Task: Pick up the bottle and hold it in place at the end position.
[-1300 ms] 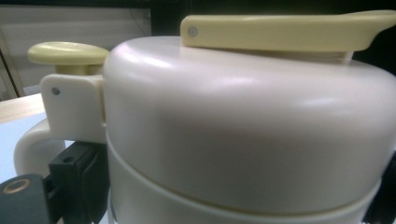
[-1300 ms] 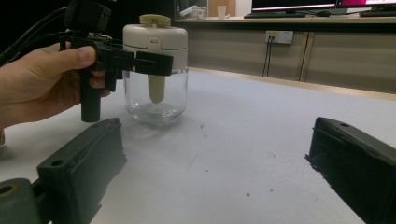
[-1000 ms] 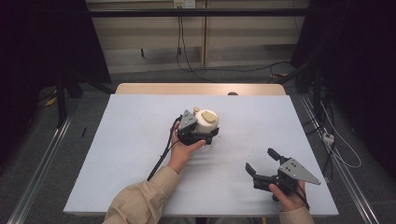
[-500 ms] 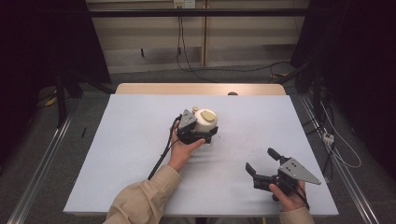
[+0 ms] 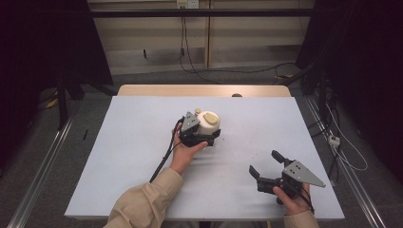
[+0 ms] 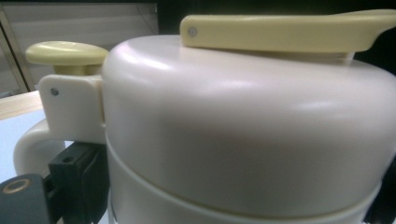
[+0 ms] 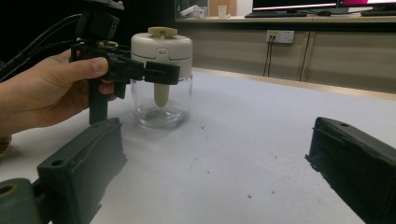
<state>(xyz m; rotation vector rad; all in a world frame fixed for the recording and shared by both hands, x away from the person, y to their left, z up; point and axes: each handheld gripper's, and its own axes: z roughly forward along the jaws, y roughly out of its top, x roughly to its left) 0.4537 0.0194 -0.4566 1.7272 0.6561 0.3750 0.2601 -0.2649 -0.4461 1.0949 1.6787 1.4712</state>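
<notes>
We see a jar (image 5: 208, 124) with a clear glass body and a cream lid standing upright on the desk (image 5: 133, 142), a little behind the middle of its pale blue top. Our left tongs (image 5: 209, 137) are at the jar, with one jaw on either side of it, just below the lid; in the right gripper view the near jaw lies across the top of the glass and the jar (image 7: 161, 74) stands between the jaws, so we read them as closed on the jar, though the contact on the far side is hidden. The left hand (image 5: 185, 149) wraps the grip just in front of the jar. In the left gripper view the cream lid (image 6: 243, 126) is very close, with a pale yellow flat lever on top of it, a small yellow knob to its left and a cream handle curving down beside the jaw. Inside the glass, a pale yellow piece hangs down from the lid. Our right tongs (image 5: 266, 164) are well apart from the jar, toward the front right corner of the desk, held low in the right hand (image 5: 292, 199); their jaws stand wide apart with nothing between them and point back toward the jar.
</notes>
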